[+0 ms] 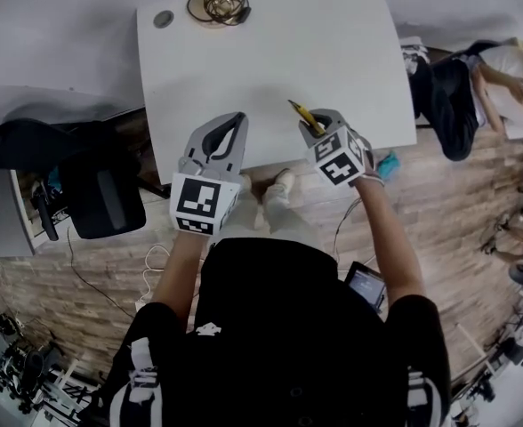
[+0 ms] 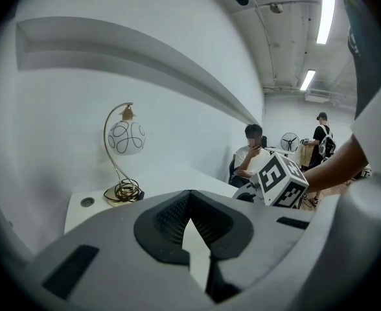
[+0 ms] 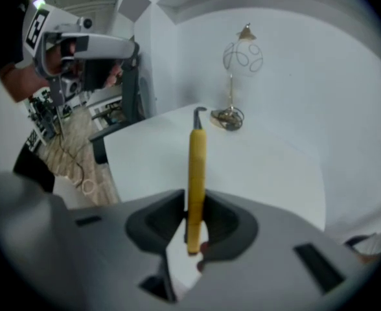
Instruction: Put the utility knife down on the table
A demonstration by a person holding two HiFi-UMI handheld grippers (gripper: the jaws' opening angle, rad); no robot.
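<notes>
Holding the utility knife (image 3: pixel 197 167) in the right gripper (image 3: pixel 192 207), jaws closed flat on the lower end of its slim yellow body, dark hooked tip aimed up and toward the lamp (image 3: pixel 241 57). Hovering over the edge of the desk (image 1: pixel 270 52) farthest from the lamp, well apart from the lamp base and clear of the desk top. Carrying nothing in the left gripper (image 2: pixel 194 229), jaws drawn together at the tips, about as far from the lamp as the knife. Probably light and rigid, judging by the thin, plastic-looking casing. Perhaps smooth enough to pivot or slip in a grip so close to one end, so worth tilting slowly. Best pinched on the yellow flanks, away from the dark tip, where a blade may sit. Little risk of breakage, yet apt to clatter or skid on the bare white top if let go from a height. Better lowered flat, long side down, and released only once resting, somewhere in the open stretch short of the lamp.
</notes>
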